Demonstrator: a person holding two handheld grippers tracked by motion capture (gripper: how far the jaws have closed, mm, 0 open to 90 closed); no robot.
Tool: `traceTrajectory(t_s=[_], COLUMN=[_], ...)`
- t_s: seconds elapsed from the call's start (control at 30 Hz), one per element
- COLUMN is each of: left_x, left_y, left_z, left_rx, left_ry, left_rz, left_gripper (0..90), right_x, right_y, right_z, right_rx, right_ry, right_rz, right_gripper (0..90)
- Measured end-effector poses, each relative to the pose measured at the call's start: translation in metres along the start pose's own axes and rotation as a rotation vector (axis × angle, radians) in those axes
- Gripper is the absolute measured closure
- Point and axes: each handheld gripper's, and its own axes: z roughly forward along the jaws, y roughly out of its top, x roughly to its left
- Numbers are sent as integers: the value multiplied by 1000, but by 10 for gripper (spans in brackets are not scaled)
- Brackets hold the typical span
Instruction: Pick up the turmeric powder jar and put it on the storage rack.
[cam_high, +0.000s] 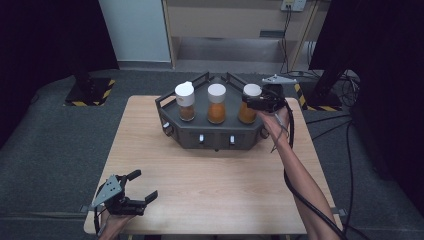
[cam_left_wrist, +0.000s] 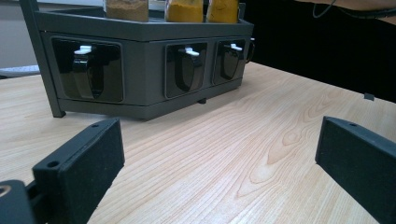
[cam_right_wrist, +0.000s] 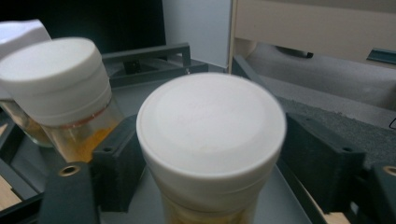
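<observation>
only smooth round white lid (cam_right_wrist: 211, 135); glass jar (cam_high: 248, 112) below.

The right gripper (cam_high: 256, 101) reaches out on a long, nearly straight forearm to the right end of the dark rack (cam_high: 215, 134), its jaws standing on either side of the white cap of the rightmost jar (cam_high: 248, 104); whether the pads press on the cap cannot be told. The left gripper (cam_high: 141, 186) lies well short of the rack, near the table's front left corner, held low and level in the left hand (cam_high: 114, 220). Its jaws are spread wide, pointing toward the rack with nothing between them.
</observation>
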Motion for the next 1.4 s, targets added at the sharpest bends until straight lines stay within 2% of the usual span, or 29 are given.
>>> traceTrajectory(t_s=[0.17, 0.27, 0.33, 0.53, 0.83, 1.13, 1.4], left_x=[0, 0, 0, 0, 0, 0, 1], left_y=[0, 0, 0, 1, 1, 0, -1], left_z=[0, 0, 0, 1, 2, 1, 0], left_rx=[-2, -1, -1, 4, 6, -1, -7], left_ry=[-1, -1, -2, -3, -2, 6, 10], left_rz=[-1, 1, 3, 1, -3, -10, -23], left_gripper=[0, 0, 0, 0, 0, 0, 0], right_x=[-5, -4, -5, 0, 13, 24, 25], right_y=[1, 1, 1, 11, 14, 1, -20], right_z=[-9, -16, -19, -31, -54, -80, -104], right_rx=[-46, -79, -95, -112, -158, -189, -193], right_ry=[11, 5, 18, 35, 86, 145, 172], right_rz=[14, 2, 1, -43, -102, -157, -177], right_gripper=[117, 86, 82, 80, 83, 82, 79])
